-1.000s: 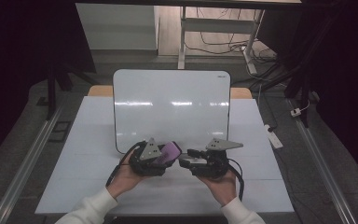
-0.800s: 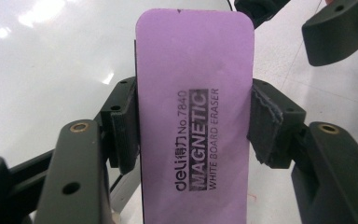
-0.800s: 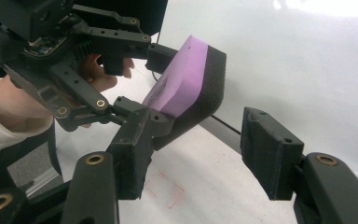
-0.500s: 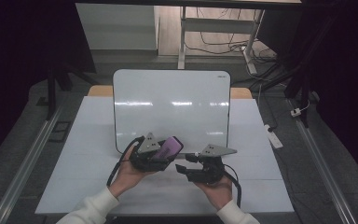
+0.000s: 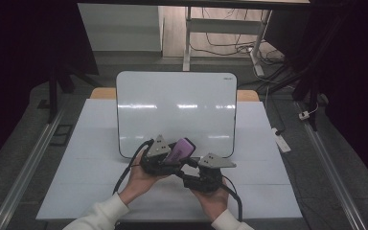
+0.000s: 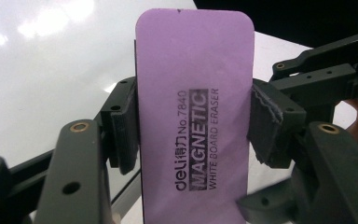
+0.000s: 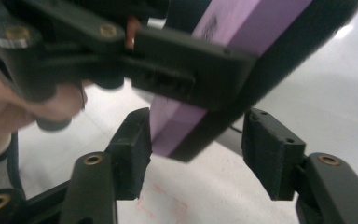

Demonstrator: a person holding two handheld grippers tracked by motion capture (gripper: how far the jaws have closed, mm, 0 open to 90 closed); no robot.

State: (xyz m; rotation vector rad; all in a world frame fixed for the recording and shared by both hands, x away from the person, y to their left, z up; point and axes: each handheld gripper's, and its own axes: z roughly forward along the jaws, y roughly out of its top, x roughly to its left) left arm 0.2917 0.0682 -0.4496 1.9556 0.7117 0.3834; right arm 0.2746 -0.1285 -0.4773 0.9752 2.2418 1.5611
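Fingers (image 6: 123, 128) of the left gripper (image 6: 193, 126) press on the two long edges of a purple magnetic whiteboard eraser (image 6: 193, 93), holding it firmly; the left gripper view shows its flat purple face with the printed words "MAGNETIC WHITE BOARD ERASER" and a model number, which neither other view makes legible. From the right gripper view, the eraser's lower end (image 7: 177, 130) sits between the fingers (image 7: 133, 149) of the right gripper (image 7: 200, 149), whose jaws have just been closing; one finger lies against or just beside the purple side, while a clear gap remains before the other finger, so they stand open around it without a grip. That view also reveals the eraser's dark felt underside, hidden from the left gripper's camera, and faint red marks on the white surface below.

The high view gives the layout: one whiteboard (image 5: 172, 110) lies on the white worktop (image 5: 91, 167), and both hands meet over its near edge. There the left gripper (image 5: 165, 160) holds the eraser (image 5: 181, 148) tilted up and away from the person, with the right gripper (image 5: 184, 175) just beside and below it.

Counted: one eraser, one whiteboard, two grippers, each carrying a grey three-cornered plate and a trailing black cable.
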